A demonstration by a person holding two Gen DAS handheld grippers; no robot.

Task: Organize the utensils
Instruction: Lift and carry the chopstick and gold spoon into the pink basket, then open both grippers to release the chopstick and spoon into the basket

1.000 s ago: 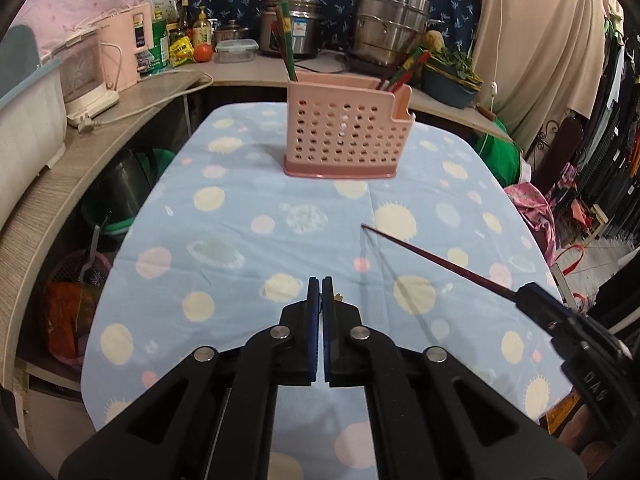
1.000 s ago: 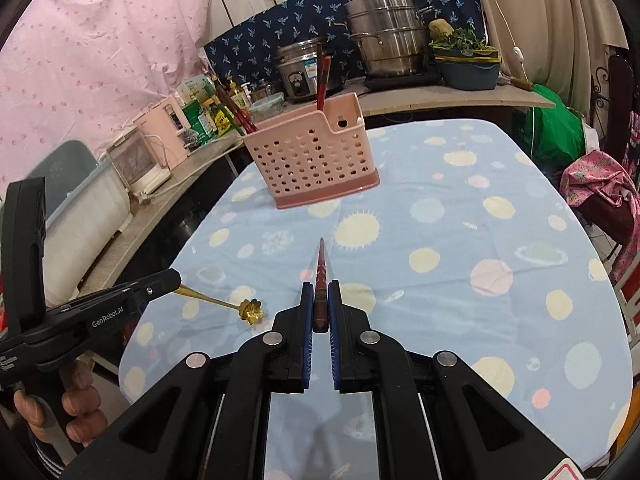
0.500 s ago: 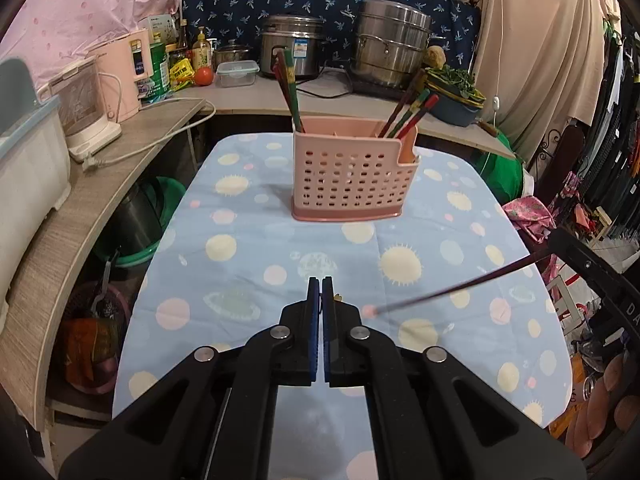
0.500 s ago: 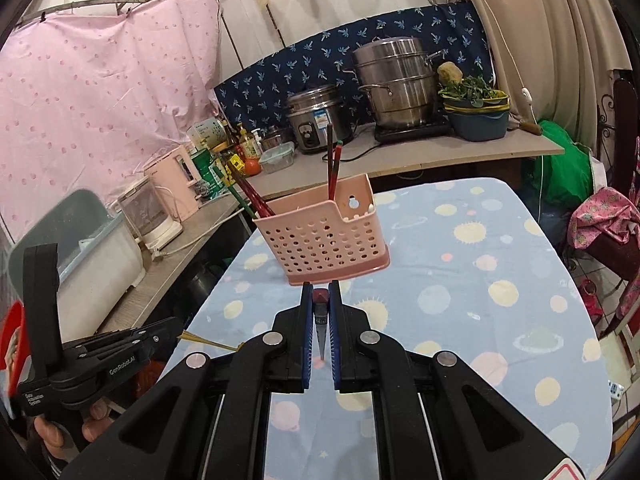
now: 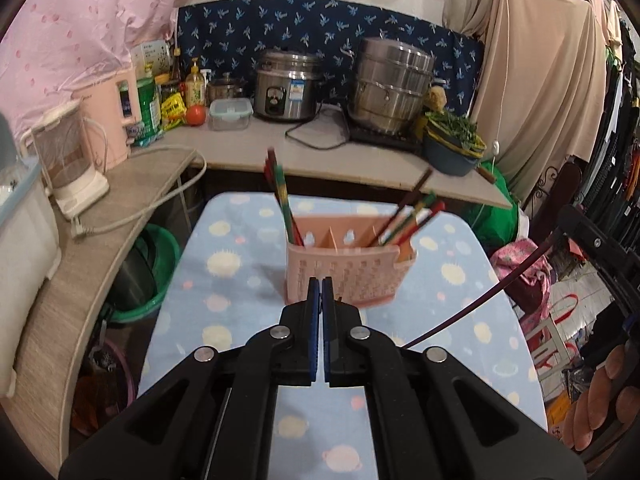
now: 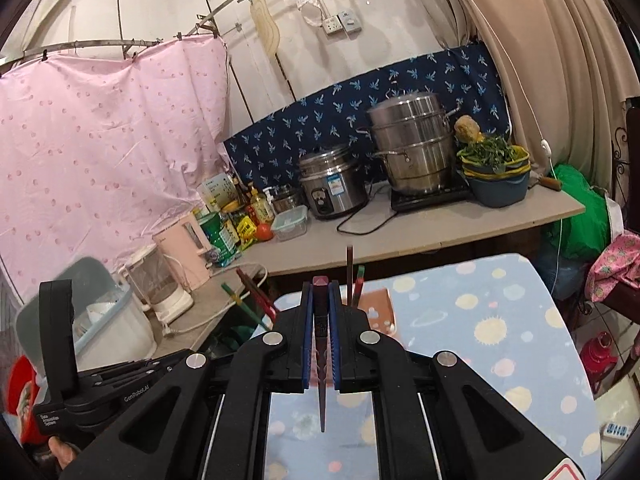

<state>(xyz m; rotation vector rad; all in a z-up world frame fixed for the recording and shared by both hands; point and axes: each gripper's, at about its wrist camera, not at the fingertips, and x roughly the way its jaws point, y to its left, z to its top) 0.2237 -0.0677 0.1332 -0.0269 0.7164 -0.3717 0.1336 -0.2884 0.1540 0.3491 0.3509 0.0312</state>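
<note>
A pink perforated utensil basket stands on the blue dotted table and holds several chopsticks. My left gripper is shut in front of the basket; earlier right wrist frames show a thin gold utensil in it, hidden now. My right gripper is shut on a dark red chopstick with its tip pointing down. That chopstick also shows in the left wrist view, at the right. The basket is mostly hidden behind the right gripper in the right wrist view.
A counter behind the table carries a rice cooker, a steel steamer pot, a bowl of greens and bottles. A white kettle and cord lie on the left counter. A green basin sits below.
Both grippers have risen and tilted up. The basket now looks closer and lower in both views. The chopstick in the right gripper has swung from pointing forward to pointing down.
</note>
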